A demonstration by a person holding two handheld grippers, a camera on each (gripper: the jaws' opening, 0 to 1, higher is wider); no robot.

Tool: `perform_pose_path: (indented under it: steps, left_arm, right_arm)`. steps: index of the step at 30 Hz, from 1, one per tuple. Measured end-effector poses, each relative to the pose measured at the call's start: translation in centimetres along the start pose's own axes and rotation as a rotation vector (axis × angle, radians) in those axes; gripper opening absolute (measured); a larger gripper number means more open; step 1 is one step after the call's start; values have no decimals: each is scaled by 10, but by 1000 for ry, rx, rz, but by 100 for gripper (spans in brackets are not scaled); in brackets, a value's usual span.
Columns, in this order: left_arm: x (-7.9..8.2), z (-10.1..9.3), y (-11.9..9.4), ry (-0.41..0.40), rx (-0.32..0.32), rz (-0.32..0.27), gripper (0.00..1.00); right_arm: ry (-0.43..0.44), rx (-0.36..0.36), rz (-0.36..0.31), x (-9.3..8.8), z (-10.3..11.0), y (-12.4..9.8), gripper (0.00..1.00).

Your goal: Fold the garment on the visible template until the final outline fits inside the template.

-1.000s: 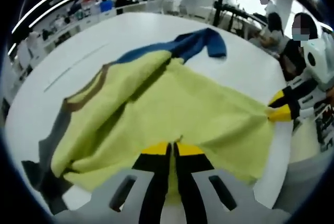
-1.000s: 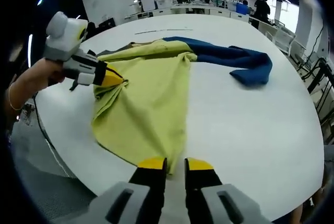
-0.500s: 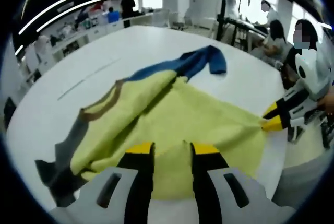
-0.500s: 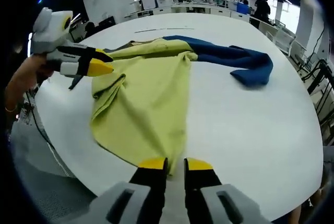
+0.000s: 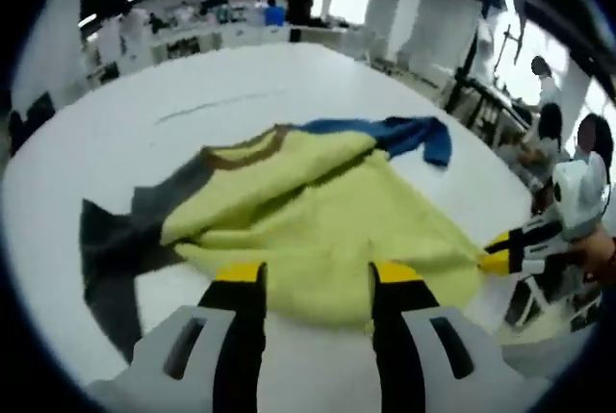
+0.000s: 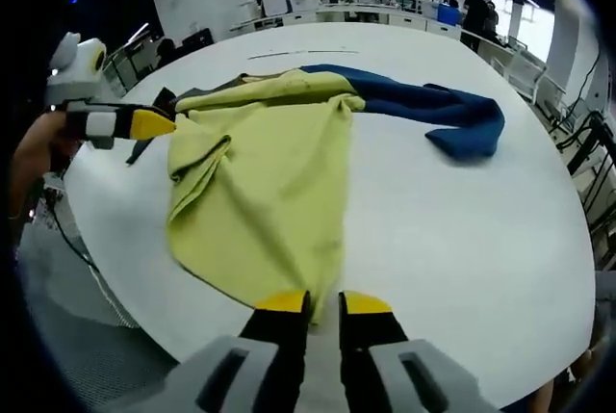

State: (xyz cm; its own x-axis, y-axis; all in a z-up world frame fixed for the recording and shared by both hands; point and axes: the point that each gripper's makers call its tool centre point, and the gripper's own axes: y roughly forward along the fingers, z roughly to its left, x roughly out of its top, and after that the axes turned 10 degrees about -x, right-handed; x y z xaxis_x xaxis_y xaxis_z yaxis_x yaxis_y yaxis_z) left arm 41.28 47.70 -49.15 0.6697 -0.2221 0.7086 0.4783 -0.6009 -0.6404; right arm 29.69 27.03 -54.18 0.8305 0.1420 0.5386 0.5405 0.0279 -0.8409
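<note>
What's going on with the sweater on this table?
A person with a claw in each hand is folding a yellow sweater with one blue sleeve and one grey sleeve on a white table. The right claw pinches the hem; the left claw is open, clear of the fabric.

Left tongs (image 5: 308,278) apart; right tongs (image 6: 322,302) seemingly pinched.

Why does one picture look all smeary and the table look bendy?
Left gripper view: soft, blurred, the yellow garment and left gripper fuzzy. Right gripper view: sharper; the fisheye lens curves the white table; bright ceiling lights glare at the top.
</note>
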Motion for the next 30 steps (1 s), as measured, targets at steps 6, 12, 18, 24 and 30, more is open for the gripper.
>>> perform_pose_path:
  steps: [6,12,18,24,30]
  left_arm:
    - [-17,1,-2,-110,24,3,31]
    - [-36,-1,4,-213,19,13,29]
    - [-49,-5,10,-295,-1,24,23]
    - [-51,-7,16,-354,-24,5,13]
    - [-50,-6,10,-347,-23,-5,1]
  right_arm:
    - [-3,-1,-1,0,0,0,8]
    - [0,1,-4,0,0,1,8]
    - [2,-7,-8,0,0,1,7]
    - [14,4,-10,0,3,1,3]
    - [21,7,-10,0,1,1,1]
